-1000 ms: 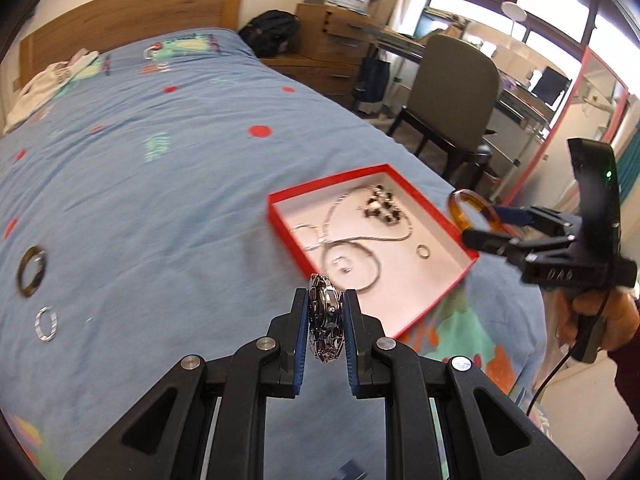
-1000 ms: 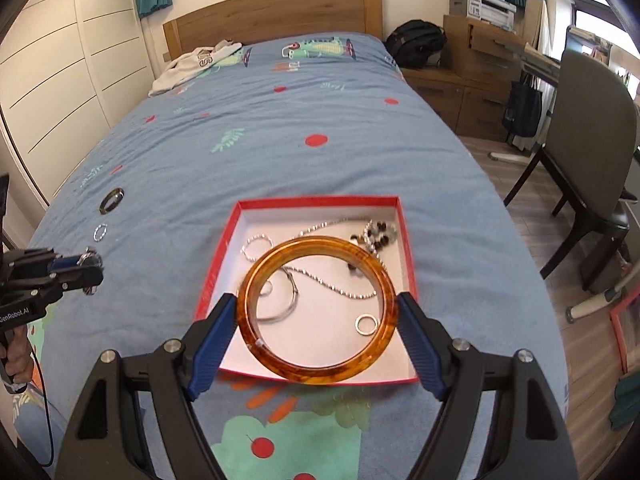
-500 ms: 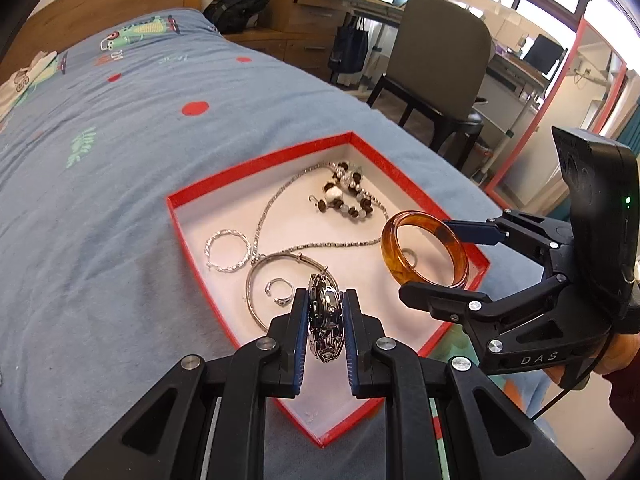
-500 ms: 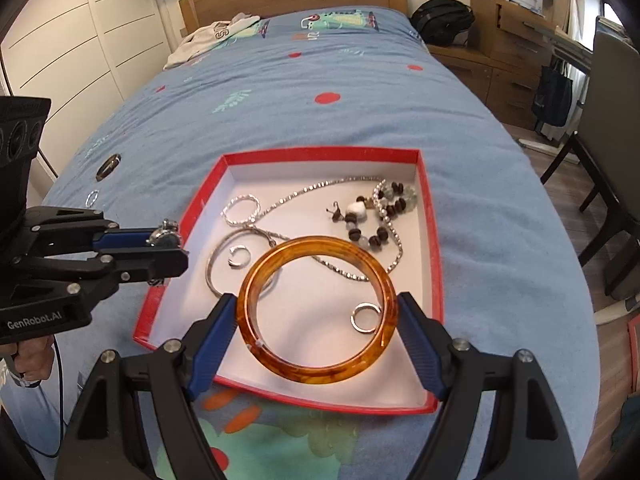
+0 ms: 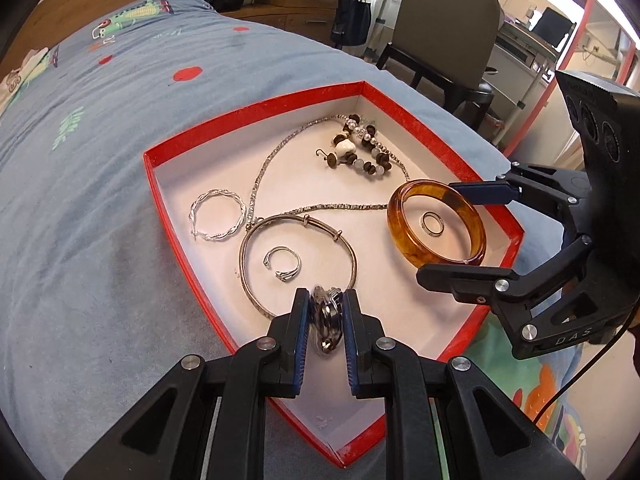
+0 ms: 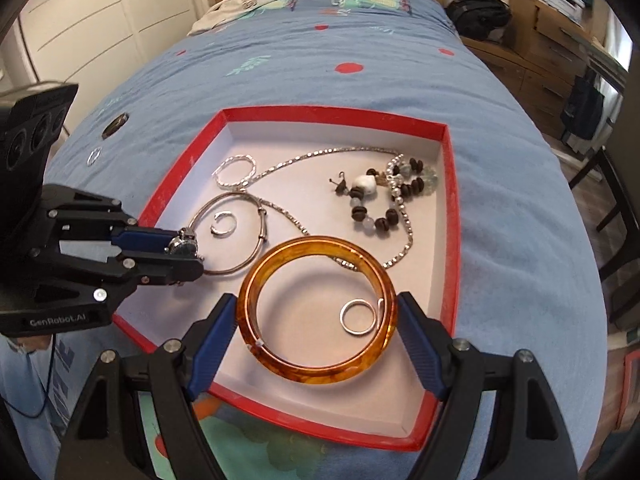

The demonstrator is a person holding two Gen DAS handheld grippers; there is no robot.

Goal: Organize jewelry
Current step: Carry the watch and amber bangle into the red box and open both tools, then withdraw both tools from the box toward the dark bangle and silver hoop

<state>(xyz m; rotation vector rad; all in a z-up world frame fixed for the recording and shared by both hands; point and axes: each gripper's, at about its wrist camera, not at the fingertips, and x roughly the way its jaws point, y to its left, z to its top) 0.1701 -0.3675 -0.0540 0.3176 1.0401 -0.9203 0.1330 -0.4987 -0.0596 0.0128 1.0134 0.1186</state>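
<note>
left gripper: jaws narrow, clamped | right gripper: jaws wide, gripping

"DAS" on right tool body, "GenRobot.AI" on left tool body

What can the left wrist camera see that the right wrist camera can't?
Only the left wrist view shows the desk chair with its backrest.

Only the right wrist view shows two pieces lying out on the blue bedspread: a dark ring and a small silver ring.

Both show the red box, the amber bangle between the right gripper fingers, and the silver trinket pinched in the left gripper.
</note>
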